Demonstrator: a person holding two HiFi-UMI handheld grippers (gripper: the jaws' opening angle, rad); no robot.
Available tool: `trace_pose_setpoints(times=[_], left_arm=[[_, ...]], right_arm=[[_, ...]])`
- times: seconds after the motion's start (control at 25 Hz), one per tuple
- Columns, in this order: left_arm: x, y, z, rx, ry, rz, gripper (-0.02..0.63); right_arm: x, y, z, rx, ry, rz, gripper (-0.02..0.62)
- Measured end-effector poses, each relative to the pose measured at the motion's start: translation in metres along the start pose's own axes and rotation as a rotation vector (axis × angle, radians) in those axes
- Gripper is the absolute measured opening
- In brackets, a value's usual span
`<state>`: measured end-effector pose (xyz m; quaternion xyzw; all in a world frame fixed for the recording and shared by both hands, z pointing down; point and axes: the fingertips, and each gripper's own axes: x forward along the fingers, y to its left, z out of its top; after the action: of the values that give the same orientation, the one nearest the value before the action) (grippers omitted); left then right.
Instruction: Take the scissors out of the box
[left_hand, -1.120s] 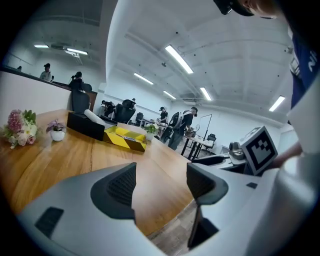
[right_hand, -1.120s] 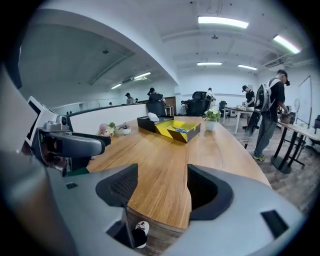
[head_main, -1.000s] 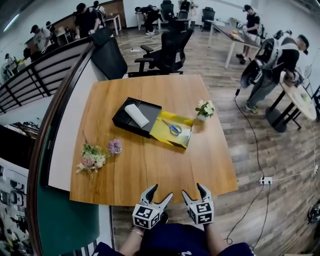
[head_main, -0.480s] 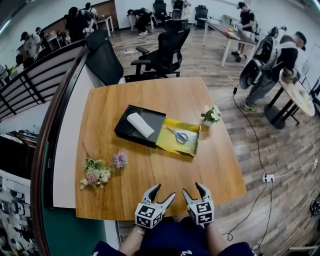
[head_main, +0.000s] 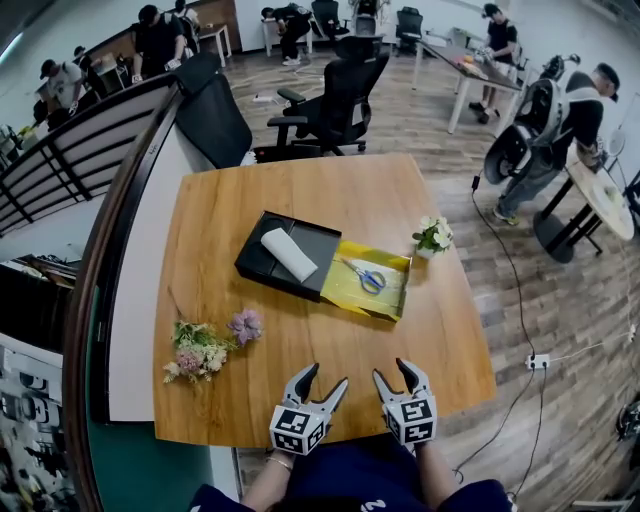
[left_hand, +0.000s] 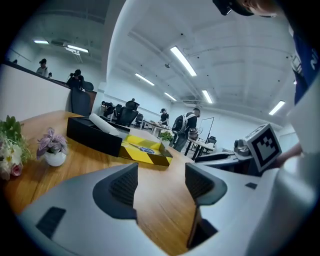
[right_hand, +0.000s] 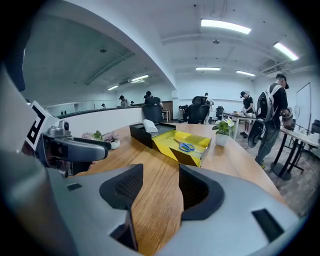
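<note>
Blue-handled scissors lie in the open yellow box near the middle of the wooden table; a black tray with a white roll adjoins it on the left. Both grippers hover over the table's near edge, well short of the box. My left gripper is open and its jaws are closing with nothing between them. My right gripper is also open and closing on nothing. The right gripper view has the scissors ahead of the right gripper. The left gripper faces the box from its side.
A loose bunch of flowers and a small purple flower pot sit left of the grippers. A white-flowered pot stands just right of the box. Office chairs stand beyond the table, people work farther back, and a cable runs along the floor on the right.
Both grippers have moved forward from the table's near edge to over its top, toward the box. The right jaws stand a little narrower.
</note>
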<state>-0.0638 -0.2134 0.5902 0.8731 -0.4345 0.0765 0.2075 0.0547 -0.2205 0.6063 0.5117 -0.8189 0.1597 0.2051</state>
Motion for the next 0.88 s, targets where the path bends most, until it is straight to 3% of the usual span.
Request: trace_pose_setpoints(times=[0.2, 0.56, 0.88], left_arm=[[0.003, 0.008, -0.001, -0.036, -0.003, 0.046, 0.291], [0.009, 0.026, 0.006, -0.057, -0.01, 0.143, 0.29], [0.018, 0.028, 0.005, -0.069, -0.005, 0.167, 0.288]], right_arm=[[0.016, -0.014, 0.015, -0.026, 0.006, 0.03, 0.212], [0.05, -0.054, 0.093, -0.163, -0.052, 0.077, 0.176], [0.093, -0.075, 0.12, -0.264, 0.085, 0.165, 0.157]])
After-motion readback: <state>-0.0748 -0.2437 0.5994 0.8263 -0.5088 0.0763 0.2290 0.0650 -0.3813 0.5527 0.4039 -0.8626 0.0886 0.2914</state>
